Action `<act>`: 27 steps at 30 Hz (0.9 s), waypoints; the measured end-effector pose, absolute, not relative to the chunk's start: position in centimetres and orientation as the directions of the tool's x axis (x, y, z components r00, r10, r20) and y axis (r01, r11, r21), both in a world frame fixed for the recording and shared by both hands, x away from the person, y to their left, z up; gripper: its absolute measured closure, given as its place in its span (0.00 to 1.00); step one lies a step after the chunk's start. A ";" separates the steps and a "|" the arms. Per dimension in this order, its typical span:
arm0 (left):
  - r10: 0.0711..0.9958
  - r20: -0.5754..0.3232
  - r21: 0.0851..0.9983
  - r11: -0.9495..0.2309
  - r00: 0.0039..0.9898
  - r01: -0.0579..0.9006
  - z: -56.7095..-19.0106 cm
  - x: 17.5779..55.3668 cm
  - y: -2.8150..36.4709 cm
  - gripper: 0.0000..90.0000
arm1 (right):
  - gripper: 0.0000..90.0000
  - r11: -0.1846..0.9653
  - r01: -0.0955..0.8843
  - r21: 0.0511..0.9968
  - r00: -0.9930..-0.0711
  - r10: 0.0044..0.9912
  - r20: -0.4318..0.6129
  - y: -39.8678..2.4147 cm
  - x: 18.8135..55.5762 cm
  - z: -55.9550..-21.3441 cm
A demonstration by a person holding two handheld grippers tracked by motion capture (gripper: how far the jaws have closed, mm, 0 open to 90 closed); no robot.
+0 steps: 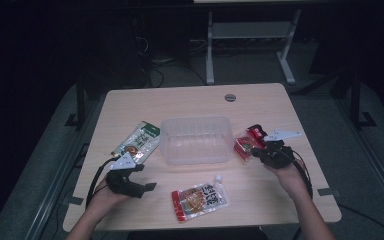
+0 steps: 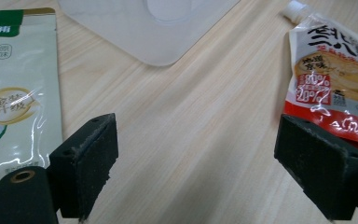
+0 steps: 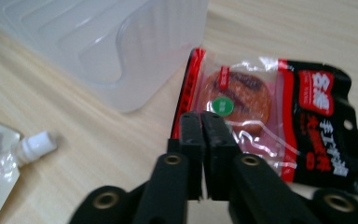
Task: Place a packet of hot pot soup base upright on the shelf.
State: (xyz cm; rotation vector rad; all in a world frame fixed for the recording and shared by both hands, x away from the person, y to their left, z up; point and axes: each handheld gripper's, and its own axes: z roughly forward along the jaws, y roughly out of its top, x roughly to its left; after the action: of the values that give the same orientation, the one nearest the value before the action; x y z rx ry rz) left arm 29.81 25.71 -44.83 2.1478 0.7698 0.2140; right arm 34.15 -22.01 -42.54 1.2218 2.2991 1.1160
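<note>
Gripping the edge of the red packet (image 3: 270, 112), right gripper (image 3: 201, 135) has its jaws pressed together on the packet's near clear-and-red border; packet lies at the right end of the tub (image 1: 196, 140), just beside its wall, on the table (image 1: 260, 100); in the high view the same packet (image 1: 245, 142) sits directly ahead of the right gripper (image 1: 260, 149), partly under it; whether the packet is lifted off the wood cannot be told.

Left gripper (image 2: 191, 163): jaws spread wide, nothing between them but bare table; seen in the high view at the near left (image 1: 145, 180), held by a hand, well apart from the tub.

Green pouch (image 1: 137, 141): flat on the table, left of the tub, tilted; beside the left jaw in the left gripper view (image 2: 14, 93).

Spout pouch (image 1: 200, 200): flat at the near middle, white cap pointing toward the tub; beyond the other jaw in the left gripper view (image 2: 331, 79); its cap shows at the left in the right gripper view (image 3: 35, 143).

Tub: clear plastic, centre of the table.
</note>
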 end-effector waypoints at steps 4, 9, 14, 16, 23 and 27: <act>0.590 -0.106 0.761 -0.470 0.801 0.447 -44.8 29.9 25.7 0.15 | 0.99 0.338 0.556 0.759 -0.580 0.812 0.063 -22.0 34.8 -42.3; 0.589 -0.099 0.762 -0.474 0.802 0.442 -44.7 29.9 25.5 0.15 | 0.99 0.340 0.546 0.766 -0.578 0.815 0.050 -22.0 35.9 -42.5; 0.587 -0.103 0.758 -0.476 0.803 0.445 -44.7 29.9 25.5 0.15 | 0.99 0.350 0.562 0.750 -0.567 0.822 0.042 -21.8 37.7 -43.1; 0.585 -0.108 0.764 -0.469 0.804 0.444 -44.7 29.9 25.4 0.15 | 0.99 0.341 0.564 0.752 -0.562 0.826 0.047 -21.7 38.4 -43.2; 0.574 -0.106 0.760 -0.480 0.812 0.439 -44.8 29.9 25.2 0.15 | 0.99 0.330 0.580 0.745 -0.552 0.832 0.061 -21.1 40.4 -43.5; 0.575 -0.099 0.759 -0.484 0.812 0.436 -44.7 29.8 25.3 0.15 | 0.99 0.335 0.583 0.740 -0.561 0.825 0.067 -20.7 41.4 -43.8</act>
State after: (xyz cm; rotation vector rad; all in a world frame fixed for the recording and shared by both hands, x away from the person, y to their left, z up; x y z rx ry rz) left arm 29.80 25.33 -44.71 2.1554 0.7409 0.2118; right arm 41.42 -20.73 -43.83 1.2538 2.2843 1.0640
